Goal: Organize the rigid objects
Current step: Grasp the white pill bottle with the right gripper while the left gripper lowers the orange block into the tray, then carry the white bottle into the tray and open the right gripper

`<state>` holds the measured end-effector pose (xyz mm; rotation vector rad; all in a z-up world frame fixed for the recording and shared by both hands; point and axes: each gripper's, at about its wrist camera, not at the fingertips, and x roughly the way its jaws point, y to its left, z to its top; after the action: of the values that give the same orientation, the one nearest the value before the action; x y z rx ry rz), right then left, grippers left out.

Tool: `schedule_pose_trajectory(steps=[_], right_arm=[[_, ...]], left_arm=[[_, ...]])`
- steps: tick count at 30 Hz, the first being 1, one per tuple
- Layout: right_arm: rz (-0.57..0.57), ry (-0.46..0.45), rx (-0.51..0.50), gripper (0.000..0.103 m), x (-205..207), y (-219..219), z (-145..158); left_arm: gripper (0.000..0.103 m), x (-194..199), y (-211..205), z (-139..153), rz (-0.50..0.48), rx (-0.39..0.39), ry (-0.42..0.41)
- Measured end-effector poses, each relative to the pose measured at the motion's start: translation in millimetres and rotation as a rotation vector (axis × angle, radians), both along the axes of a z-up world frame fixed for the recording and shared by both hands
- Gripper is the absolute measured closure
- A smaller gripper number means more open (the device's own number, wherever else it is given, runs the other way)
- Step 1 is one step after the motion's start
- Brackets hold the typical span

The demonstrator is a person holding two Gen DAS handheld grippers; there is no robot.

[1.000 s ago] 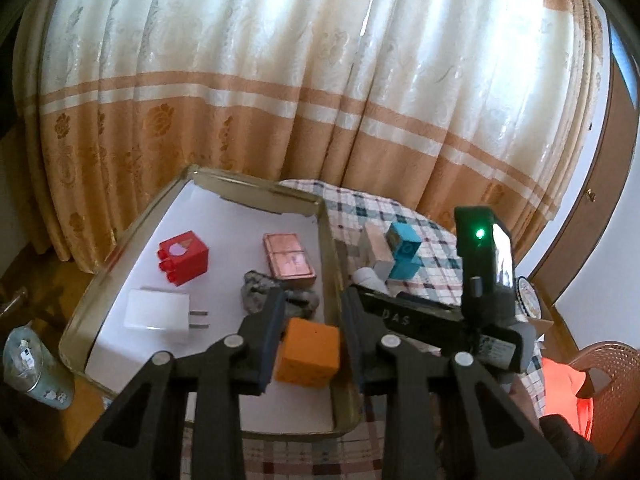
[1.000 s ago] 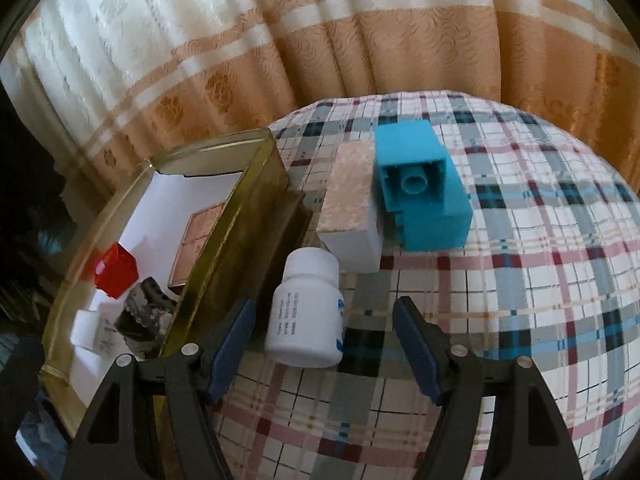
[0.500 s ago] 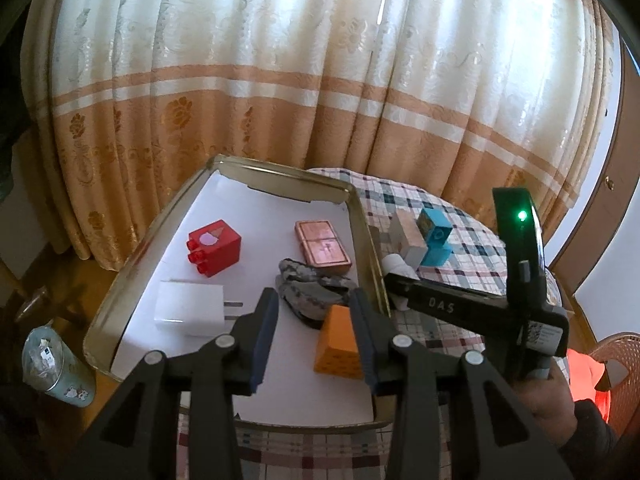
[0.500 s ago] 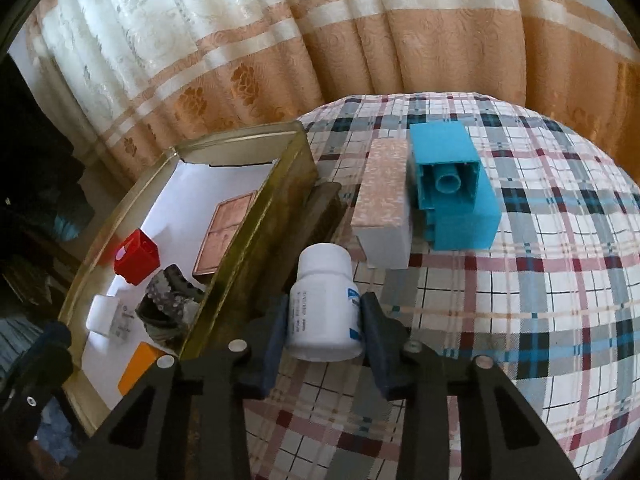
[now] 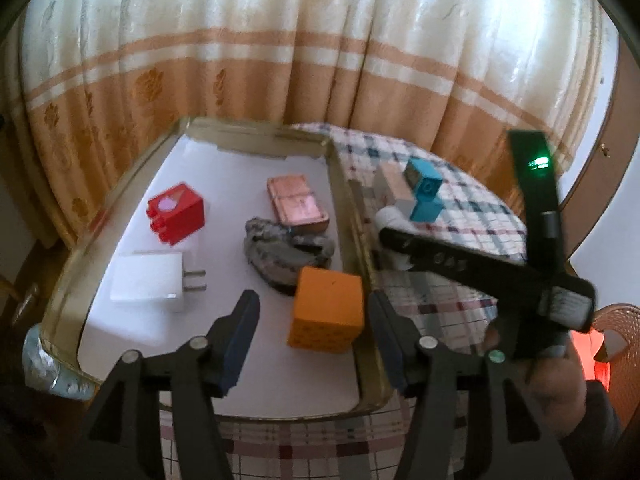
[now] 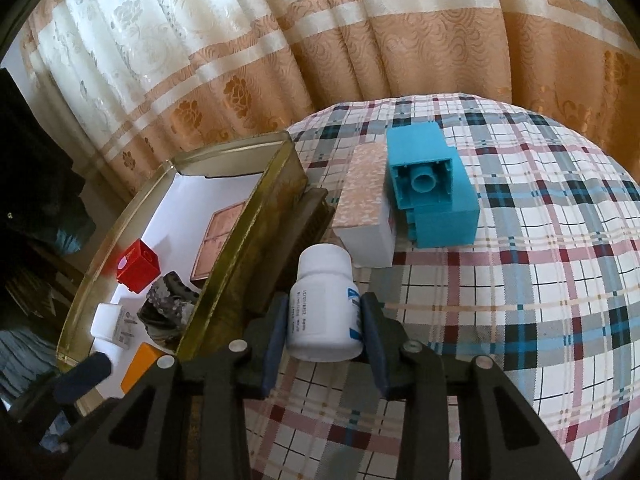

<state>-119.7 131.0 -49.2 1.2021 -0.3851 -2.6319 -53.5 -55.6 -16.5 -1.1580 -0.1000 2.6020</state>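
A gold-rimmed tray (image 5: 72, 264) with a white floor holds a red block (image 5: 176, 212), a white charger (image 5: 148, 280), a copper tin (image 5: 296, 204), a grey rock (image 5: 280, 252) and an orange block (image 5: 326, 312). My left gripper (image 5: 312, 320) is open above the tray's near part; the orange block rests on the tray between its fingers. My right gripper (image 6: 324, 320) is shut on a white pill bottle (image 6: 324, 304) just right of the tray wall (image 6: 248, 240). A blue block (image 6: 432, 188) and a pink-topped box (image 6: 364, 200) lie on the plaid tablecloth (image 6: 540, 280).
Orange and cream curtains (image 5: 320, 60) hang behind the round table. The right gripper's body (image 5: 536, 240) crosses the left wrist view, over the table. A woven chair (image 5: 616, 328) stands at the far right. A dark strip (image 6: 304, 232) lies along the tray's outer wall.
My left gripper opened and let go of the orange block, which now sits in the tray. My right gripper closed on the white bottle.
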Motion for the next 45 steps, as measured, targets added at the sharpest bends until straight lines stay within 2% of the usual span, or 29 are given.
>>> schedule_pose_trajectory(steps=[4, 9, 14, 19, 25, 33, 35, 37, 39, 40, 41, 45], right_arm=[[0.014, 0.084, -0.027, 0.064, 11, 0, 16], [0.159, 0.157, -0.090, 0.064, 26, -30, 39], [0.285, 0.130, -0.145, 0.064, 31, -70, 40], [0.349, 0.107, -0.132, 0.064, 35, -99, 31], [0.383, 0.097, -0.097, 0.063, 38, -120, 24], [0.384, 0.126, -0.109, 0.062, 41, -115, 23], [0.376, 0.127, -0.117, 0.060, 41, -112, 22], [0.362, 0.135, -0.154, 0.056, 42, -105, 23], [0.333, 0.174, -0.190, 0.044, 45, -94, 28], [0.311, 0.201, -0.199, 0.034, 47, -88, 31], [0.280, 0.231, -0.203, 0.029, 49, -82, 34], [0.229, 0.255, -0.212, 0.029, 49, -71, 36]], left_arm=[[0.045, -3, -10, -4, 0.041, 0.001, -0.016], [0.047, 0, -22, 3, 0.076, -0.011, 0.021], [0.047, 2, -49, 4, 0.169, -0.066, 0.038], [0.047, 2, -83, 2, 0.268, -0.067, 0.028], [0.051, 2, -89, 2, 0.288, -0.079, 0.041], [0.049, 1, -86, 2, 0.290, -0.084, 0.043], [0.046, 1, -86, 2, 0.289, -0.076, 0.042], [0.037, 2, -86, 4, 0.291, -0.071, 0.050], [0.032, 4, -85, 6, 0.297, -0.067, 0.066], [0.029, 4, -84, 6, 0.297, -0.064, 0.068], [0.028, 4, -83, 5, 0.298, -0.066, 0.066], [0.025, 4, -80, 4, 0.302, -0.083, 0.061]])
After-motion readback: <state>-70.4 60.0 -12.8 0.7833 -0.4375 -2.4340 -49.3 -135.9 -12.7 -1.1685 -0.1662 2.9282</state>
